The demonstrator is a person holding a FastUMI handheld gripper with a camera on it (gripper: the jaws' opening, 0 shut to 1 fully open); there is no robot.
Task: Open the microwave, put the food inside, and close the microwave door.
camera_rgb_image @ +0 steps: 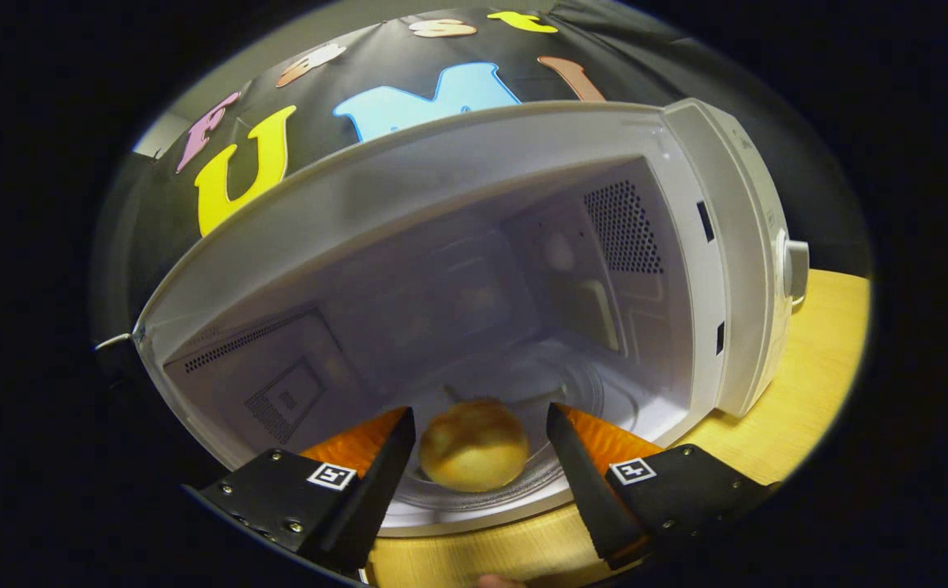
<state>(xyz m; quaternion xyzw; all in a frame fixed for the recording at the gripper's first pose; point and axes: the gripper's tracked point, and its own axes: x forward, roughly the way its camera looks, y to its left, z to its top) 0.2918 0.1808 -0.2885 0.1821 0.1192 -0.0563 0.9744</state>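
A white microwave (735, 245) stands open, its cavity facing me. A round golden bun (474, 445) rests on the glass turntable (555, 384) near the front of the cavity. My gripper (480, 425) is at the cavity mouth with the bun between its two fingers. A small gap shows on each side of the bun, so the fingers are open and do not press on it.
The microwave sits on a wooden tabletop (808, 384) that extends to its right and in front of it. The cavity's side walls (620, 229) and ceiling close in around the fingers. A knob (796, 269) sticks out on the microwave's front panel.
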